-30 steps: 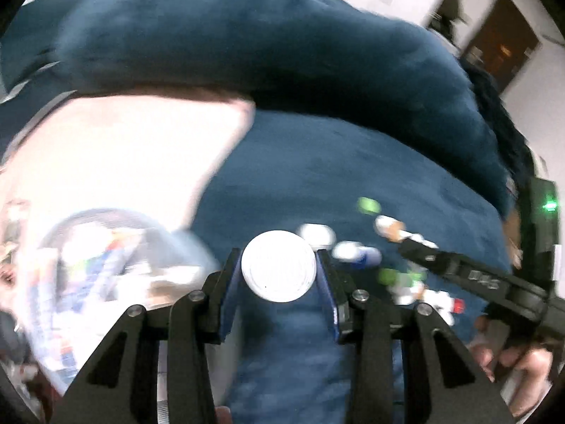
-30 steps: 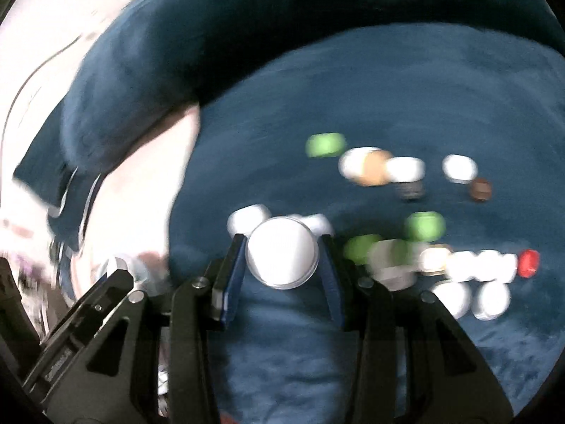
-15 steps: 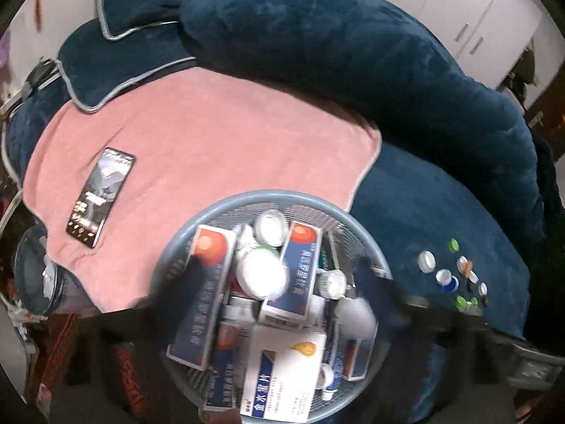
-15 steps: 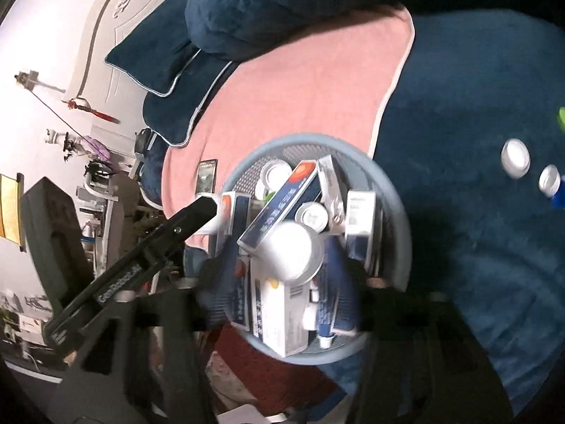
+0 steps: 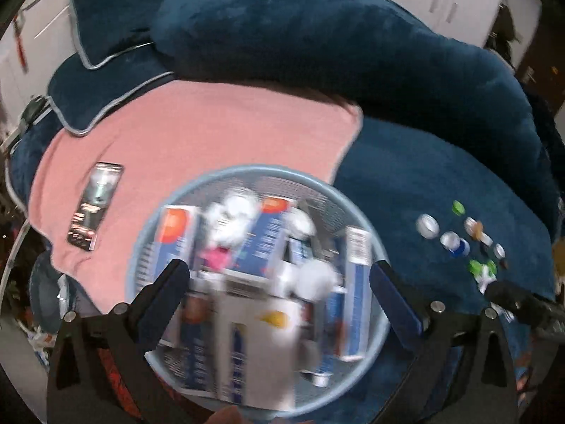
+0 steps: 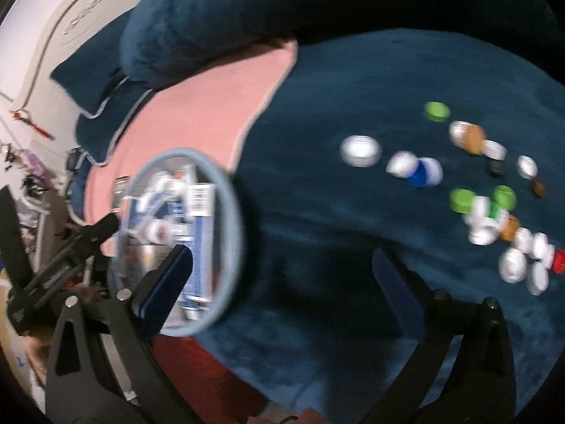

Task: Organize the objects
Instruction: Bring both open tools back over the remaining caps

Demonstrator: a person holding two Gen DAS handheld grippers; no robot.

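Both hand-held grippers, left (image 5: 279, 295) and right (image 6: 282, 275), are wide and empty. The left hangs over the blue basket (image 5: 353, 208). Next, I think, grab more bottle caps (image 6: 360, 150) from the bed (image 6: 353, 88).

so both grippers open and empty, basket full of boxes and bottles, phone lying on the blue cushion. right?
One slip: the phone lies on the pink towel, not the blue cushion; the left wrist view shows it. The rest holds: left gripper and right gripper are open and empty, and the basket is full of boxes and bottles.
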